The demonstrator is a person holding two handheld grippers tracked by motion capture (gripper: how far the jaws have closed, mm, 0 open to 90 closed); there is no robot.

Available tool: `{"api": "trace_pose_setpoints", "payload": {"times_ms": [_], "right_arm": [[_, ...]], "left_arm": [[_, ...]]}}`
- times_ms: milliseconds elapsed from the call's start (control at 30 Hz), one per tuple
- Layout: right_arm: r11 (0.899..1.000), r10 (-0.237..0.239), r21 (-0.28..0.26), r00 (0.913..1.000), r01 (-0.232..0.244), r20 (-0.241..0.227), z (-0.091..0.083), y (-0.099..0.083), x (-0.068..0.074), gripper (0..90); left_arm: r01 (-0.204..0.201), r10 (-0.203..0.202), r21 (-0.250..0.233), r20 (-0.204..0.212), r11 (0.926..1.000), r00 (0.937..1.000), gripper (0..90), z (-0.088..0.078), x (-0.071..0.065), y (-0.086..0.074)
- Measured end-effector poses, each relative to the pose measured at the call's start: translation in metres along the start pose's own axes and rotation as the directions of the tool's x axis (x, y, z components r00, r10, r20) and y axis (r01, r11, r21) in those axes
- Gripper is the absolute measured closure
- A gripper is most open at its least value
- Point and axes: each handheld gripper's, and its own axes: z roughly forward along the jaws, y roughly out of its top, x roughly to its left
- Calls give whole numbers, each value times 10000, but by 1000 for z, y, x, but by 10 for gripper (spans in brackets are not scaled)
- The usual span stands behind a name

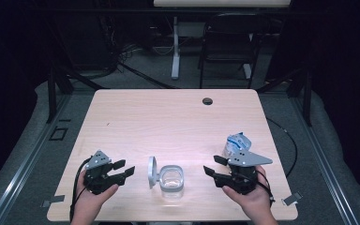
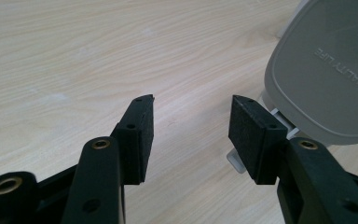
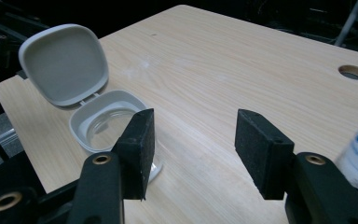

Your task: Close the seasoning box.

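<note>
We count one clear jar (image 1: 172, 182), its lid (image 1: 152, 172) flipped up, and one bottle (image 1: 236, 144), perhaps plastic; left gripper (image 1: 125, 168) and right gripper (image 1: 209, 168) spread wide, holding nothing.

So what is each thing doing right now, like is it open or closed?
Container: upright on the table, open, looks empty.
Lid: flipped up on its hinge at the container's left side.
Packet: standing on the table behind the right gripper; too blurred to tell if it is sealed.
Left gripper: open, nothing between the pads.
Right gripper: open, holding nothing.
</note>
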Motion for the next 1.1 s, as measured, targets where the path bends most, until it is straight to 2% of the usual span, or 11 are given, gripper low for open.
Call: {"api": "trace_pose_setpoints", "payload": {"times_ms": [233,467,767,1033,1100], "right_arm": [[9984,473,288,9978,-487,457,-11,-3,-18,491],[9975,549,401,9941,-589,938,-18,-4,-26,494],[9942,955,326,9800,-1027,1747,-32,-4,-38,507],[9892,1377,188,9647,-1455,2244,-42,-9,-51,517],[9884,1364,328,9625,-1481,2346,-43,-10,-53,518]], "left_arm": [[84,-84,-38,-83,10000,9999,501,-1,1,0],[72,-72,-10,-72,10000,9999,500,0,0,0],[102,-103,-61,-114,9999,9999,498,-1,2,0],[106,-107,-84,-66,9999,9999,497,-2,2,0],[112,-113,-77,-73,9999,9999,497,-2,2,0]]}}
